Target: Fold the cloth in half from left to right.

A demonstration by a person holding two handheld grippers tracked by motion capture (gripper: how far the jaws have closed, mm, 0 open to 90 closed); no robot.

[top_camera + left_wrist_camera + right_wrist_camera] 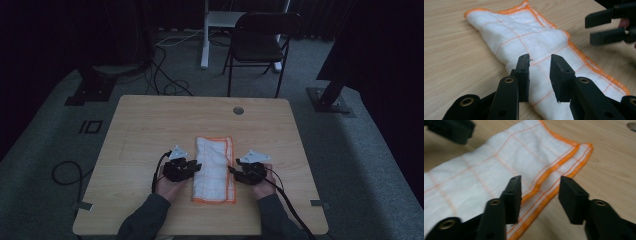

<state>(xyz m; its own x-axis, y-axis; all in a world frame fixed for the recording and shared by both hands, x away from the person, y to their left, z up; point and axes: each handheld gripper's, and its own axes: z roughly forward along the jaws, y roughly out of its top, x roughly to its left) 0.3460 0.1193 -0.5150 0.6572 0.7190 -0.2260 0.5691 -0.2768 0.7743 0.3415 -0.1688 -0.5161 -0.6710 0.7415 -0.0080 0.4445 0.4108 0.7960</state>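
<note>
A folded white cloth [214, 170] with orange edging lies on a wooden table [145, 125], near the person's edge. The left gripper [539, 75] and right gripper [539, 197] sit at its two long sides — jaws apart, poised over the fabric, clamping nothing.

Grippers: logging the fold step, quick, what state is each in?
Left gripper: open, jaws apart over the cloth, holding nothing.
Right gripper: open, jaws either side of the cloth's orange edge, not pressing it.
</note>
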